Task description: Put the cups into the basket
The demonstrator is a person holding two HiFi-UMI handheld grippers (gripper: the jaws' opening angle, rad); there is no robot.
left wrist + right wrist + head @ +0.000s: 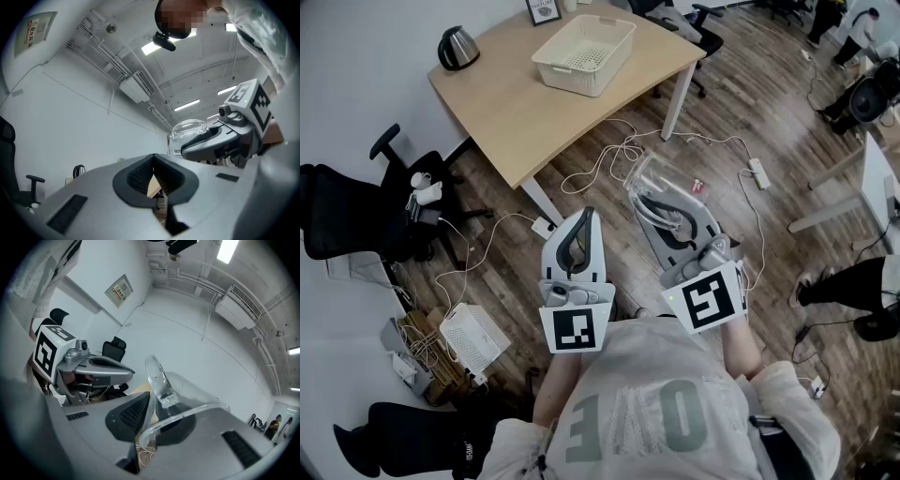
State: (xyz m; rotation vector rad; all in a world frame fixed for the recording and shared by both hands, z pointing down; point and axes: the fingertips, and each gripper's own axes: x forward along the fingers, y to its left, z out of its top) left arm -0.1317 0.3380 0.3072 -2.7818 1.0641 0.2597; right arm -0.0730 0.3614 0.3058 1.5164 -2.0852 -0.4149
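A clear glass cup (659, 180) with a handle hangs over the wooden floor, and my right gripper (649, 200) is shut on its wall. In the right gripper view the cup (187, 390) lies tilted, its rim pinched in my right gripper (151, 401). My left gripper (587, 217) is held beside it, shut and empty. Its jaws meet at the tips in my left gripper (153, 159) view, where the cup (187, 130) also shows. The white slotted basket (551, 63) stands empty on the wooden table (511, 108), well ahead of both grippers.
A kettle (457, 47) and a picture frame (544, 10) stand on the table's far side. White cables (609, 155) and a power strip (759, 173) lie on the floor. Black office chairs (356, 220) stand at left, a white box (473, 337) lies on the floor, another desk (877, 183) is at right.
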